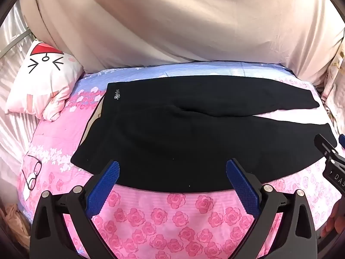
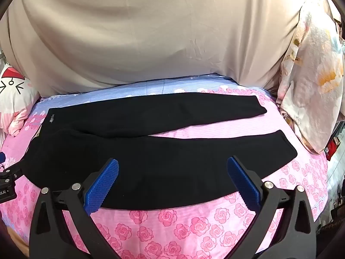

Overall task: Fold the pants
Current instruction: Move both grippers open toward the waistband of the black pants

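Observation:
Black pants [image 1: 183, 129] lie flat on the pink rose bedsheet [image 1: 168, 220], waistband with a small white logo [image 1: 116, 94] at the left, both legs running right. My left gripper [image 1: 172, 165] hovers open over the near edge of the seat area, blue pads [image 1: 103, 190] wide apart, nothing between them. In the right wrist view the pants [image 2: 151, 151] show both legs [image 2: 215, 108] slightly spread. My right gripper [image 2: 173, 163] hangs open above the near leg, holding nothing. Each gripper shows at the edge of the other's view: the right gripper [image 1: 330, 157], the left gripper [image 2: 6, 179].
A white cat-face pillow [image 1: 43, 82] lies at the bed's left end, and glasses [image 1: 32, 172] rest on the sheet near it. A beige cloth [image 1: 172, 21] drapes behind the bed. A floral quilt [image 2: 312, 86] is bunched at the right end. A hand [image 1: 332, 222] shows at the lower right.

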Tool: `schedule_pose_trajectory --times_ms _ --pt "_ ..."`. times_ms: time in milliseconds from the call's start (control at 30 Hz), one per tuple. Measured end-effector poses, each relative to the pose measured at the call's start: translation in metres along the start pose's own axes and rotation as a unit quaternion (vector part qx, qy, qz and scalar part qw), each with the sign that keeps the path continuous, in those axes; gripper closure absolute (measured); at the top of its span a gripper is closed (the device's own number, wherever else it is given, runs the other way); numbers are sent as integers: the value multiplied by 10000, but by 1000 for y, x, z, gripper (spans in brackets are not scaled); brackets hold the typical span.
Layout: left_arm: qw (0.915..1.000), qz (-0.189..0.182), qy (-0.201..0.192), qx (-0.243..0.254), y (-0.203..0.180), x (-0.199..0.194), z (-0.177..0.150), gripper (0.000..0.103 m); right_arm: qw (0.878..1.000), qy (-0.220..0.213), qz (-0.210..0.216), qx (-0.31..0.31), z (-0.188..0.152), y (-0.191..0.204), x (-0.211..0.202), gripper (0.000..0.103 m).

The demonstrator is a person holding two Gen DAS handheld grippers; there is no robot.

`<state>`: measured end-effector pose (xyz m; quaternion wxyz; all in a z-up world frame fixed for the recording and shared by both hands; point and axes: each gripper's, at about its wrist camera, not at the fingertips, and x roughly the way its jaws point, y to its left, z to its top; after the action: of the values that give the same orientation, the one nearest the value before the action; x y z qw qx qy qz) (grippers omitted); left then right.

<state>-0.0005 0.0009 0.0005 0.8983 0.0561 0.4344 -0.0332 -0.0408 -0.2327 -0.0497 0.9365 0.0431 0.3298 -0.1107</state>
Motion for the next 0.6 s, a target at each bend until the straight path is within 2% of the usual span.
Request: schedule_pose_trajectory --times_ms 133,600 --pt "10000 -81 -18 -9 3 -1 -1 5 10000 29 7 30 -1 -3 -1 5" --pt "9999 36 76 112 -2 5 0 5 10000 84 -33 -22 -1 0 -1 5"
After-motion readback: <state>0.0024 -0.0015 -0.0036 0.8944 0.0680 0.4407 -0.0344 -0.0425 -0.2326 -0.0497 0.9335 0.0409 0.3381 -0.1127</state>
